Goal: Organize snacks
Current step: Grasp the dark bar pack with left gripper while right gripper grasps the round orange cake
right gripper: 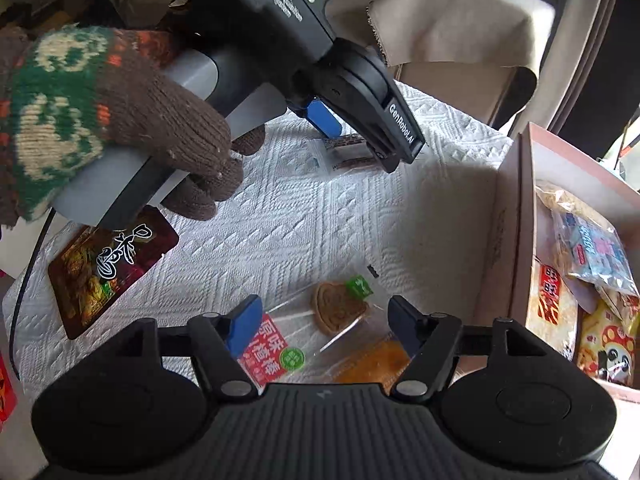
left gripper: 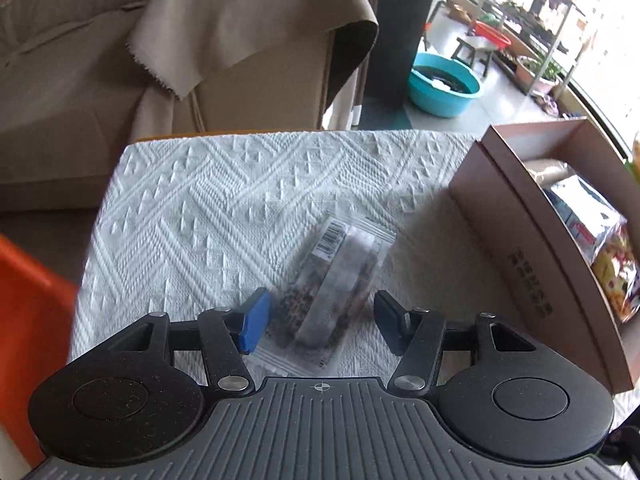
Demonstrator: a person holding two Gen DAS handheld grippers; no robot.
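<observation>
A clear snack packet with a dark bar and a barcode [left gripper: 332, 280] lies on the white textured cloth [left gripper: 208, 208]. My left gripper [left gripper: 320, 320] is open, its blue pads on either side of the packet's near end, just above it. In the right wrist view the same packet [right gripper: 340, 152] lies under the left gripper [right gripper: 352, 128]. My right gripper [right gripper: 320, 324] is open over a clear packet with a brown heart-shaped lollipop [right gripper: 336, 312] and a red label. A dark red snack pouch [right gripper: 108, 272] lies at the left. The brown cardboard box [left gripper: 532, 248] at the right holds several snack packs [right gripper: 592, 280].
A gloved hand [right gripper: 100, 120] holds the left gripper's handle. An orange object [left gripper: 28, 312] stands at the table's left edge. A beige covered sofa [left gripper: 120, 60] sits behind the table. A teal basin [left gripper: 444, 84] is on the floor far back.
</observation>
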